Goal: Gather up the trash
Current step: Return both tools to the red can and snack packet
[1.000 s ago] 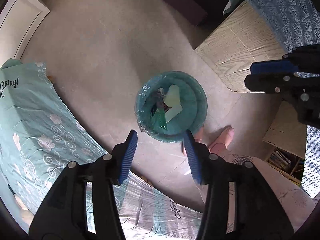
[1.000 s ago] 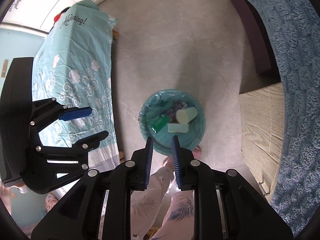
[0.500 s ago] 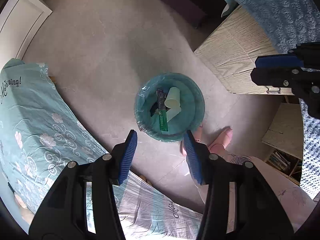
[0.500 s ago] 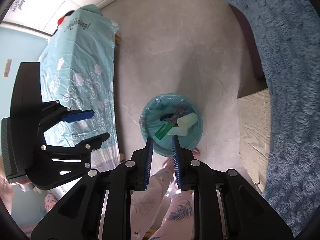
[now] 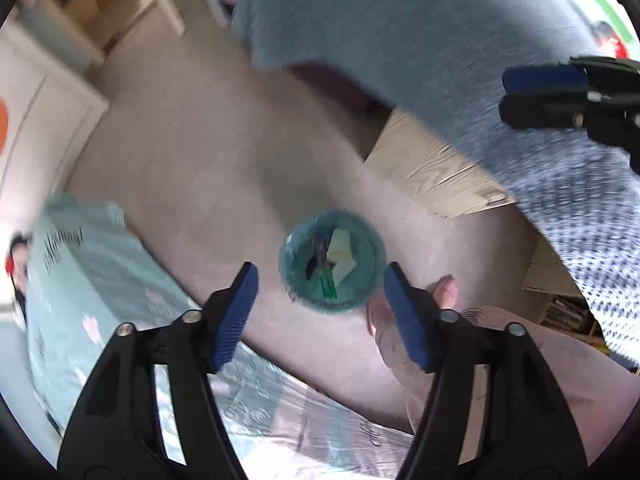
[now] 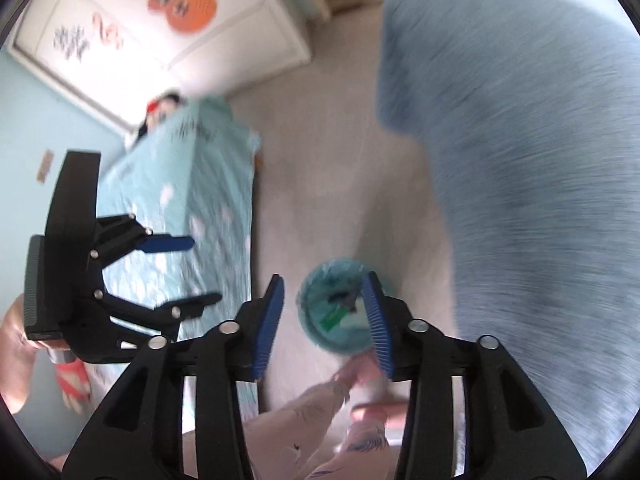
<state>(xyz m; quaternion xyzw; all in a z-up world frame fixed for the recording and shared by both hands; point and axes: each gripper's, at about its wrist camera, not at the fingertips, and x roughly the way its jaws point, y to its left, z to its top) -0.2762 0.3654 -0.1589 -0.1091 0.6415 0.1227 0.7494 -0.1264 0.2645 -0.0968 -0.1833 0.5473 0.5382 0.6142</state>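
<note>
High above the teal-lined trash bin (image 5: 332, 260), both grippers point down at the floor (image 5: 208, 160), frames motion-blurred. Left gripper (image 5: 318, 312): jaws well apart and opening, nothing between the pads, only the bin far below showing through the gap. Right gripper (image 6: 326, 320): jaws moderately apart and opening, also empty; in its own view the bin (image 6: 340, 308) sits in the gap, partly behind the right-hand pad. Trash is already inside the bin: a pale cup-like piece (image 5: 340, 252), a green wrapper (image 5: 328, 286), some dark bits too blurred to identify. Bin stands on bare floor, between the floral teal bedspread (image 5: 100, 280) on one side and the wooden furniture top (image 5: 436, 168) with the blue fuzzy blanket (image 5: 400, 32) on the other. The person's feet (image 5: 444, 290) are just beside the bin, on the side nearest the cameras. Guitar sticker (image 6: 184, 4) on the white door beyond the bedspread, well away from the bin.
</note>
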